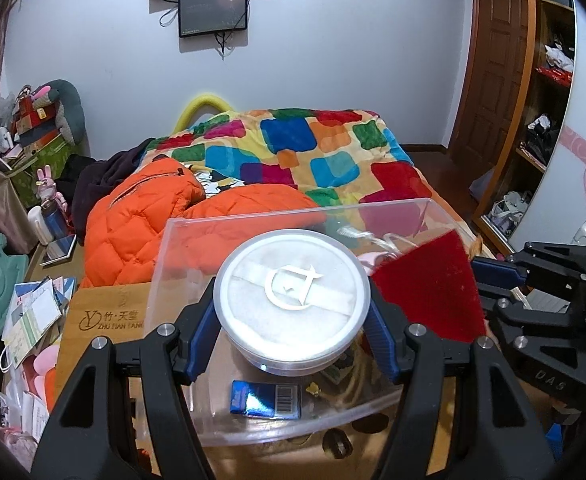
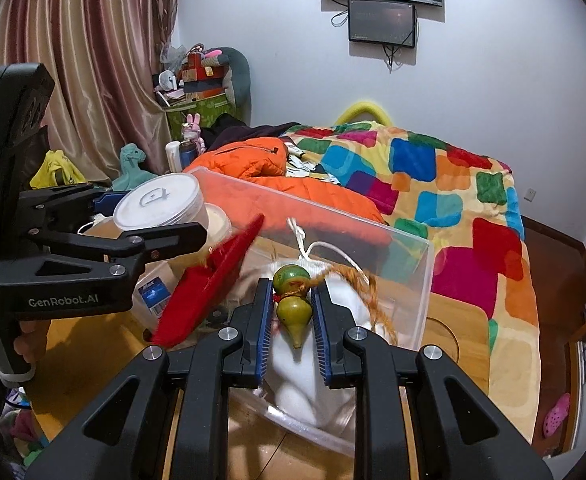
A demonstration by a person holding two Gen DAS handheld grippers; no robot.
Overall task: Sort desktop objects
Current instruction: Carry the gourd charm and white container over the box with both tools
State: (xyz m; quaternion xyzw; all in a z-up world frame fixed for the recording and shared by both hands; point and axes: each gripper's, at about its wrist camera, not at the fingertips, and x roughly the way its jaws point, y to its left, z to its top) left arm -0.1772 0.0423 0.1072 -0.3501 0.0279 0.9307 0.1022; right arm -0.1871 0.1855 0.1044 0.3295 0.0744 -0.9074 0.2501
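My left gripper (image 1: 293, 300) is shut on a round clear tub with a white lid (image 1: 292, 294), held above a clear plastic box (image 1: 253, 420). A red flat case (image 1: 429, 284) leans inside the box at the right. A blue packet (image 1: 267, 399) lies on the box floor. My right gripper (image 2: 293, 300) is shut on a small green-and-yellow gourd toy (image 2: 291, 298) with an orange tassel, held over the clear box (image 2: 425, 280). Under the gourd, inside the box, lies a white cloth pouch (image 2: 297, 376). The left gripper (image 2: 165, 216) and its tub (image 2: 159, 204) show at the left of the right wrist view.
The box stands on a wooden tray (image 1: 101, 320) on a bed with a patchwork blanket (image 1: 333, 148) and an orange jacket (image 1: 133, 220). Papers and toys (image 1: 33, 312) crowd the left. A hand (image 2: 33, 340) holds the left gripper's handle. Shelves (image 1: 541, 120) stand at the right.
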